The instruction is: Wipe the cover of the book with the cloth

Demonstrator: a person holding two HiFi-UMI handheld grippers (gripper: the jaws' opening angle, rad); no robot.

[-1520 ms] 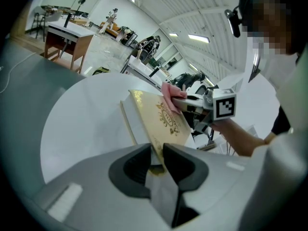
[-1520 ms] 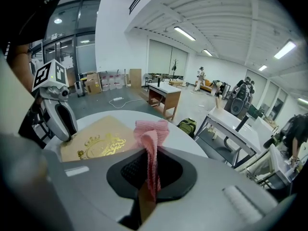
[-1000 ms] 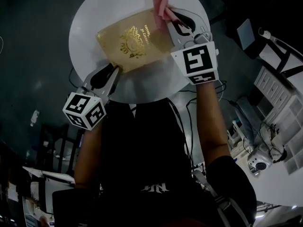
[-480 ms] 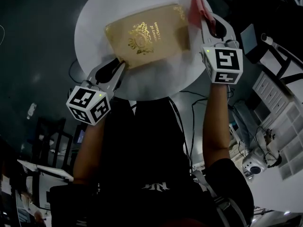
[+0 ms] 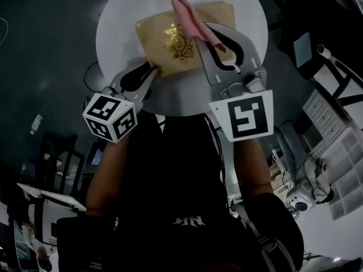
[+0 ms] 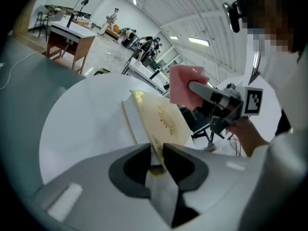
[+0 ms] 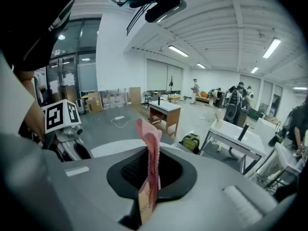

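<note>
Cloth (image 5: 189, 17) sits pinched in right claw (image 5: 211, 37), book (image 5: 161, 38) below it; left claw (image 5: 152, 71) clamps book's near corner on desk (image 5: 116, 24).

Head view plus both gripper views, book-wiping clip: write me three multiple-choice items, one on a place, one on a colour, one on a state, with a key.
1. Where does the book rest?
A. on the round white table
B. on the floor
C. on a brown desk

2. What colour is the cloth?
A. blue
B. pink
C. green

3. How is the left gripper?
A. open, away from the book
B. shut on the book's near corner
C. shut on the cloth

Key:
1 A, the head view shows the gold book on the round white table.
2 B, the cloth pinched in the right gripper is pink in every view.
3 B, the left gripper view shows its jaws closed on the book's corner.
</note>
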